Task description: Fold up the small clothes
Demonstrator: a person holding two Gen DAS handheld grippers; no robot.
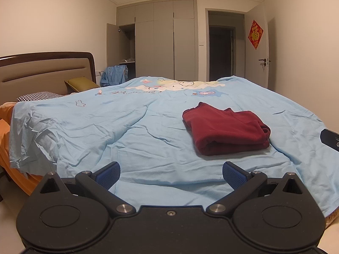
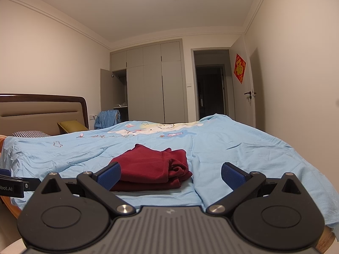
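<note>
Left gripper (image 1: 171, 174): jaws spread wide, nothing between the blue pads (image 1: 108, 174). It is held low at the near edge of the bed, level, pointing across the bed toward the far wardrobe (image 1: 156, 44). The pads sit above the light blue sheet (image 1: 127, 139); whether they touch it cannot be told.

Right gripper (image 2: 171, 175): likewise released, jaws wide apart and empty. Held level at the near edge of the bed, tilted slightly upward, so more ceiling shows in this view. A part of the left gripper's body shows at the far left of the right wrist view, just beside the right one; the right gripper's black edge shows at the right margin of the left wrist view.

Dark red garment (image 1: 225, 132): lies folded in a compact stack on the sheet, right of centre from the left gripper and straight ahead to slightly left from the right gripper (image 2: 151, 168). Layered edges face near and right. Neither gripper touches it; the right gripper's left pad overlaps it in view only.

Sheet is wrinkled, with a cartoon print toward the far side. Headboard (image 1: 44, 72) at left with a houndstooth pillow (image 1: 39, 96) and an olive cushion (image 1: 81, 84). One wardrobe door stands open; a doorway (image 1: 222, 53) is right of it.
</note>
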